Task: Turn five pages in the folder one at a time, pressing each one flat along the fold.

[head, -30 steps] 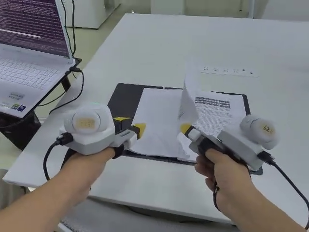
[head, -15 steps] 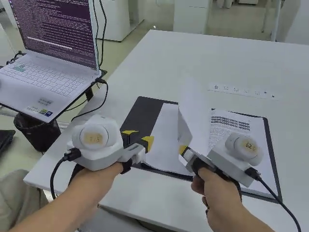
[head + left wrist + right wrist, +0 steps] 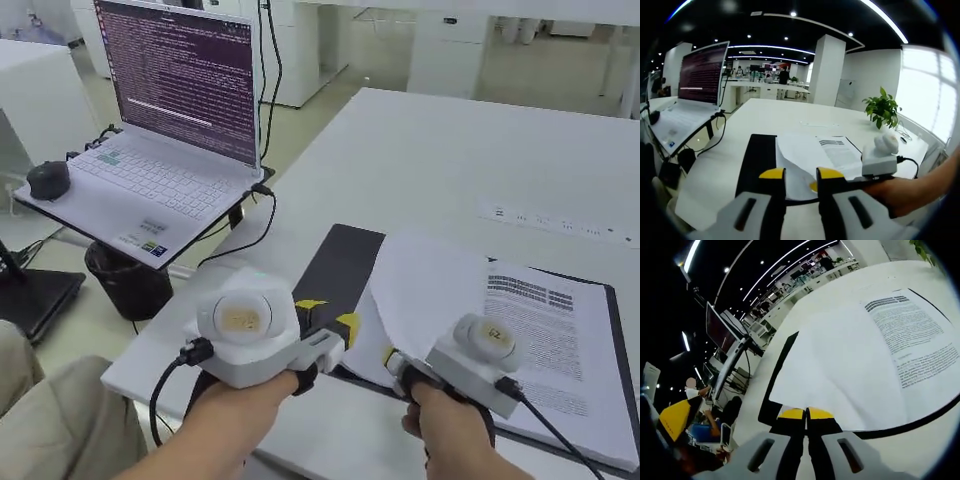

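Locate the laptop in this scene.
In the head view the laptop sits upper left, open, just off the left edge of the white table, left of the black folder.

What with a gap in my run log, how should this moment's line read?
step: page mid-turn | right gripper: shut on page bottom edge, page raised, curved | left gripper: open, empty, by folder

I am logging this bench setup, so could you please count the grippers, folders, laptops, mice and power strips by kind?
Grippers: 2, the left gripper open, the right gripper shut on the lifted page
Folder: 1
Laptop: 1
Mouse: 1
Power strip: 1
Total: 6
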`<state>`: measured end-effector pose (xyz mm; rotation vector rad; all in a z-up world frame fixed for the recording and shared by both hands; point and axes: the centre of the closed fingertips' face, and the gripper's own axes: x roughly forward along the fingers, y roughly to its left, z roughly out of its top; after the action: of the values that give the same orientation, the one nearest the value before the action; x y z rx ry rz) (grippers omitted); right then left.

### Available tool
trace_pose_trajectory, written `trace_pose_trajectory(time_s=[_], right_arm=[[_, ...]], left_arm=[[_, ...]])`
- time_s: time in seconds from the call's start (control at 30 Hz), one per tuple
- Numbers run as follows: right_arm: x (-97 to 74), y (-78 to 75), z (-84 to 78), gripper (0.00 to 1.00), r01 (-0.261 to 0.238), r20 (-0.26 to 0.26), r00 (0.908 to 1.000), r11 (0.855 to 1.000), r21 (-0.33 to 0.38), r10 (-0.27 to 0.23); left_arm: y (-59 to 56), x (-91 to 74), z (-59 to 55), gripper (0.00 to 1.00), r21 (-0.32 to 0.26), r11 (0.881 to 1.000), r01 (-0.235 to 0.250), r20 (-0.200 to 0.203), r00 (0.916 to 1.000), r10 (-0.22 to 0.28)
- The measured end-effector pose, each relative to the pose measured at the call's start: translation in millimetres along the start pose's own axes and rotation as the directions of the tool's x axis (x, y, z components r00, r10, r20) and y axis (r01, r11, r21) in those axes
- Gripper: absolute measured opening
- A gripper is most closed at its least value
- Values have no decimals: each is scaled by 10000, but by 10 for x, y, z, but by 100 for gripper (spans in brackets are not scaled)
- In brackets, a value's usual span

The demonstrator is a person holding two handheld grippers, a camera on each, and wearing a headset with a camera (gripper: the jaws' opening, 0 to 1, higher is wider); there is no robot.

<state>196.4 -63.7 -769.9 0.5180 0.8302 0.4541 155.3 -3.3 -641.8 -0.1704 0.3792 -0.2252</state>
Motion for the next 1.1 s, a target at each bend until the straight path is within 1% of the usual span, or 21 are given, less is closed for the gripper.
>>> trace_pose_trajectory(time_s=[0.07,0.13,0.17,0.2,0.27,0.37,0.47,0.57,0.63,0.7,0.87,0.97,1.0,1.1], right_arm=[[39,-24,-13,0,1,-34,10000,9998,191,0],[80,-23,-62,0,-36,-253,9997,9998,221,41],[97,-5,-79,0,-87,-277,9996,9998,155,91],[102,-21,-96,0,-1,-332,9994,10000,-33,0],[107,-20,-113,0,0,-322,9995,10000,56,2],[104,-16,-122,1,1,-264,9997,9999,-114,-4],[93,17,-141,4,-147,-270,9996,9978,-647,130],[64,72,-167,9,-378,-276,9990,9861,-1619,338],[24,99,-176,10,-425,-230,9990,9812,-1885,389],[-6,123,-205,11,-526,-306,9984,9745,-2183,470],[-42,129,-251,12,-752,-368,9970,9575,-2784,676],[-106,118,-243,13,-812,-321,9967,9535,-2902,751],[-128,114,-234,12,-842,-299,9964,9532,-2902,790],[-208,63,-168,11,-767,-85,9969,9501,-3023,778]], left_arm=[[27,-9,-4,23,-38,10000,-57,-9,10000,57],[49,-17,-10,23,-50,9999,-128,-24,9999,127],[59,-18,-15,23,-53,9999,-143,-35,9999,143],[68,-17,-18,23,-51,9999,-156,-48,9999,156],[84,-13,-32,23,-46,9998,-187,-128,9997,187],[91,7,-47,23,3,9999,-169,-194,9997,169],[90,50,-88,23,57,9999,-138,-392,9991,140],[55,101,-118,23,158,9999,-17,-580,9983,26],[37,144,-134,23,270,9996,54,-717,9974,-35],[31,200,-148,23,331,9994,105,-842,9964,-76],[12,343,-254,24,685,9974,230,-1450,9894,-129],[-4,475,-366,24,865,9956,360,-1880,9820,-192],[-23,492,-389,24,928,9949,397,-1957,9804,-209],[-44,605,-522,24,1142,9922,507,-2347,9718,-226]])
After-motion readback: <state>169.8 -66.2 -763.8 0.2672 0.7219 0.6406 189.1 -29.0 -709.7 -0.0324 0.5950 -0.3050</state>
